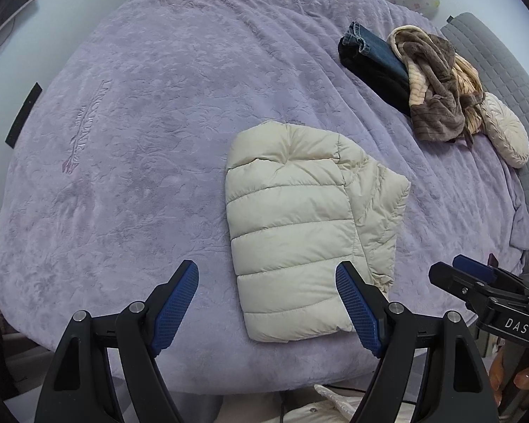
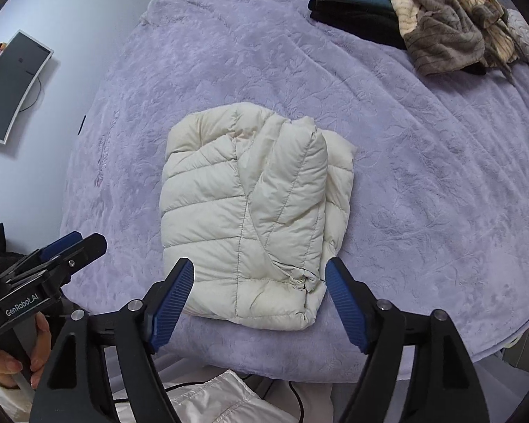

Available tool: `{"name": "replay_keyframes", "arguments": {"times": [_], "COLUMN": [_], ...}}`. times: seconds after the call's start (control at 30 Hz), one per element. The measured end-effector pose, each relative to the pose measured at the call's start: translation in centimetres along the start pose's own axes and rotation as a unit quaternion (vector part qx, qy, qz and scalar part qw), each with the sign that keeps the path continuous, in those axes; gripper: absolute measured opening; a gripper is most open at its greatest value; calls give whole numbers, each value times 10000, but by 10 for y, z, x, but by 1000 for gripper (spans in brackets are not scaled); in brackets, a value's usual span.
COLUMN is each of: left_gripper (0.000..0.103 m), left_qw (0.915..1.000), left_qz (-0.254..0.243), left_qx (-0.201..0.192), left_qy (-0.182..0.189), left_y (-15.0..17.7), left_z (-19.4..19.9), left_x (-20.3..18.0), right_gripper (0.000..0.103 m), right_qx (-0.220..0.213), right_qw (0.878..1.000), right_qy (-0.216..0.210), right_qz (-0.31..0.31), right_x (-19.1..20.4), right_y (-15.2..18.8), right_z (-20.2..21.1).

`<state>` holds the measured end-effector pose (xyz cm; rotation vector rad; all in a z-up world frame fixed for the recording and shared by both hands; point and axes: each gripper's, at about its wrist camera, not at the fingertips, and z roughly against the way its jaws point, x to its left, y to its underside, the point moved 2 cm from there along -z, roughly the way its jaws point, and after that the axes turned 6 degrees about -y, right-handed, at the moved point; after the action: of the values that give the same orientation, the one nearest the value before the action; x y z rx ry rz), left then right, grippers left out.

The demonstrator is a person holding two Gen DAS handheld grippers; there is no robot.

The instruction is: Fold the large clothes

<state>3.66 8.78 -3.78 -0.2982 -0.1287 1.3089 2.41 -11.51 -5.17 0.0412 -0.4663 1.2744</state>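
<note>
A cream puffer jacket (image 1: 299, 225) lies folded into a compact bundle on the lavender bedspread (image 1: 130, 134). The left gripper (image 1: 268, 303) hovers over the near edge of the bed, jaws spread wide and empty, its right finger overlapping the jacket's lower corner. Folded jeans (image 1: 374, 53) and a brown fleece garment (image 1: 437, 88) sit well apart at the far right.

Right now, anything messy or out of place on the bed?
The brown-and-cream fleece garment lies crumpled, unfolded, over the folded blue jeans. The cream quilted puffer jacket is folded, though a layer pokes out on its right edge.
</note>
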Motion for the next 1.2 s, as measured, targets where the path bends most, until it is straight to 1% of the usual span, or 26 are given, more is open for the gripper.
{"name": "replay_keyframes", "arguments": {"times": [0.07, 0.23, 0.27, 0.3, 0.33, 0.37, 0.43, 0.57, 0.7, 1.0, 1.2], "left_gripper": [81, 82, 83, 94, 101, 103, 103, 103, 103, 103, 103], "left_qw": [10000, 9999, 9998, 9998, 9998, 9997, 9996, 9992, 9990, 9976, 9971], "left_qz": [43, 67, 53, 41, 34, 25, 6, 12, 62, 163, 215], "left_qx": [11, 0, -13, -25, -46, -86, -121, -133, -189, -202, -219], "left_qy": [-54, -150, -168, -187, -206, -239, -242, -366, -411, -635, -690], "left_y": [2, 6, 7, 8, 8, 8, 8, 8, 8, 9, 9], "left_z": [7, 18, 20, 22, 23, 25, 28, 28, 31, 33, 33], "left_x": [0, -2, -3, -4, -4, -4, -5, -3, -1, 3, 5], "right_gripper": [84, 85, 87, 89, 99, 103, 103, 103, 103, 103, 103], "right_qx": [-93, -338, -392, -432, -463, -505, -575, -630, -584, -553, -540], "right_qw": [9999, 9990, 9988, 9986, 9984, 9983, 9979, 9973, 9973, 9975, 9975], "right_qy": [96, 267, 283, 300, 305, 280, 305, 380, 435, 450, 449], "right_qz": [26, 122, 118, 103, 73, 44, -5, -45, -9, -24, -23], "right_x": [4, 12, 13, 13, 13, 13, 13, 13, 15, 19, 19], "right_y": [0, 1, 1, 1, 1, 1, 0, -1, -1, -1, -1], "right_z": [9, 20, 22, 23, 23, 24, 26, 27, 29, 31, 31]}}
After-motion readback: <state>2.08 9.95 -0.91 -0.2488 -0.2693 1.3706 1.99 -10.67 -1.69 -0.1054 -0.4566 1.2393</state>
